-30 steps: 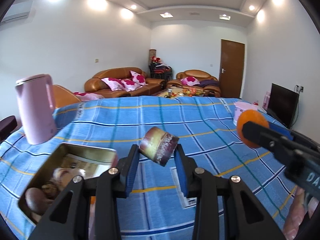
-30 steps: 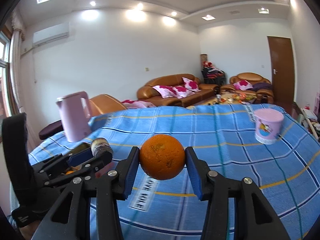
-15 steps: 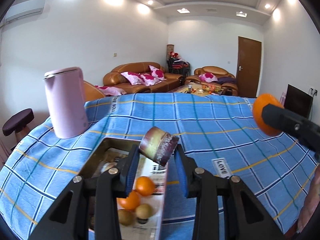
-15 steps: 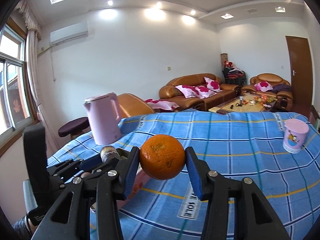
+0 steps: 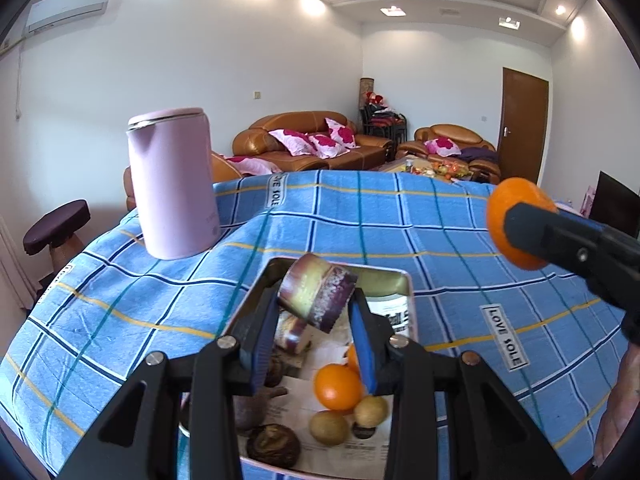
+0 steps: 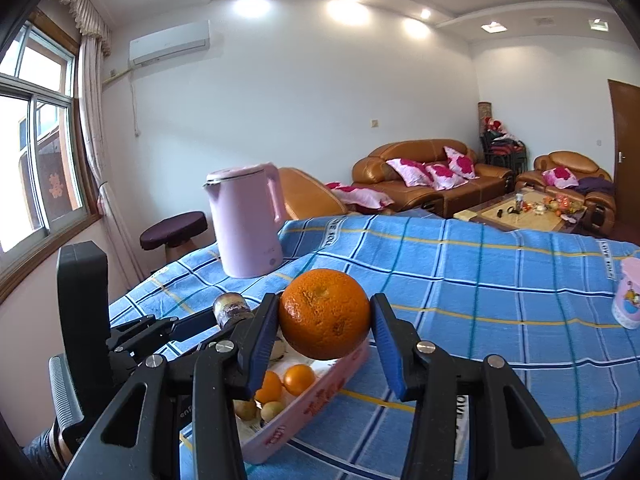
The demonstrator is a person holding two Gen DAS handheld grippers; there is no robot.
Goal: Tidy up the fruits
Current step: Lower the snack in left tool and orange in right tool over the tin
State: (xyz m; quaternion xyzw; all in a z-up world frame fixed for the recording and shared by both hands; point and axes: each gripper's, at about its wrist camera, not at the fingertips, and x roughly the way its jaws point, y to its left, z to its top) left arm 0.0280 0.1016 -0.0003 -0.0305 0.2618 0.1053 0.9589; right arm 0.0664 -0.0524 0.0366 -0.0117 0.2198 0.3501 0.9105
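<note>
My left gripper is shut on a short piece of purple sugarcane and holds it above a rectangular tin tray. In the tray lie small oranges, brown round fruits and another cane piece. My right gripper is shut on a large orange, which hangs over the tray's pink wall. From the left wrist view that orange shows at the right, in the right gripper's black finger. The left gripper with its cane piece is seen at the left of the right wrist view.
A pink electric kettle stands on the blue checked tablecloth behind the tray to the left. A pink cup sits far right on the cloth. Beyond the table are a dark stool, brown sofas and a coffee table.
Both grippers have swept left across the table with their loads. The tray has come under the left gripper, and the kettle has shifted toward the middle of both views.
</note>
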